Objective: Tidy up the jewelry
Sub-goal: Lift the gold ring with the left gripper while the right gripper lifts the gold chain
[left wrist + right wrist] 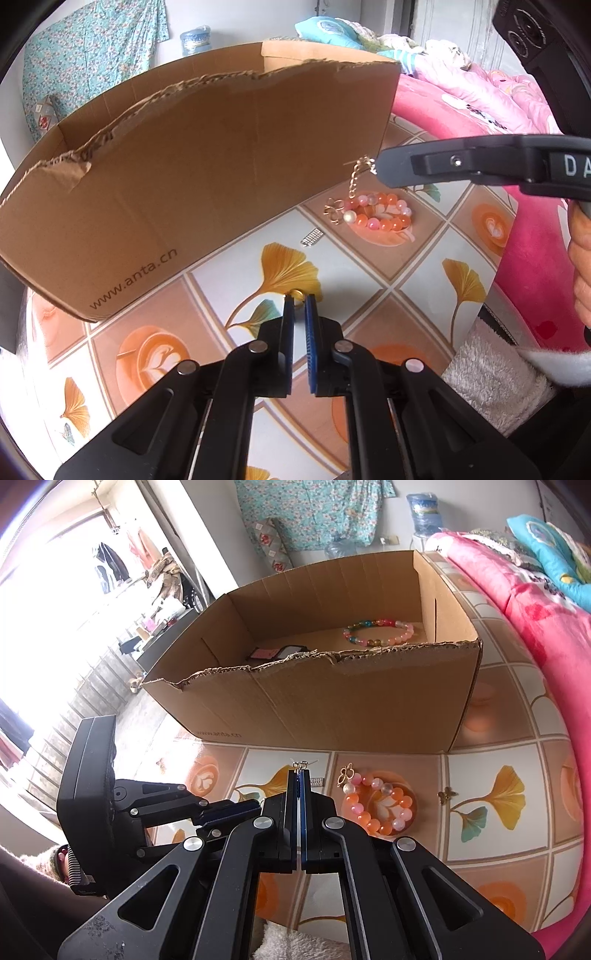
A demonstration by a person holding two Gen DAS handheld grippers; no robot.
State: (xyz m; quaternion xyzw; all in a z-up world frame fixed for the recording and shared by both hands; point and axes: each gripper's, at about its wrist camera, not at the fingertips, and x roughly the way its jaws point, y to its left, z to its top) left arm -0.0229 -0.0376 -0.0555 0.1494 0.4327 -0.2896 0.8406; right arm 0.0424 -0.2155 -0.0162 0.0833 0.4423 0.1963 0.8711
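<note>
My left gripper (pixel 299 300) hovers low over the patterned table (pixel 354 280), shut on a small gold ring (pixel 296 294) that peeks out at its tips. My right gripper (pixel 379 169) comes in from the right, shut on a gold chain (pixel 355 179) that dangles beside the cardboard box (pixel 192 177). In the right wrist view the right gripper (pixel 299 772) has a bit of chain (pixel 301 764) sticking out past its tips, and the left gripper (pixel 236 814) lies to its left. An orange bead bracelet (pixel 380 808) and a gold clover charm (pixel 347 773) lie on the table.
Inside the box (pixel 332 709) lie a multicoloured bead bracelet (pixel 378 631) and a pink-and-black item (pixel 277 651). A small silver clip (pixel 317 782) and a butterfly charm (pixel 447 794) rest on the table. Pink bedding (pixel 535 602) borders the right; a white fluffy cloth (pixel 491 376) lies at the near edge.
</note>
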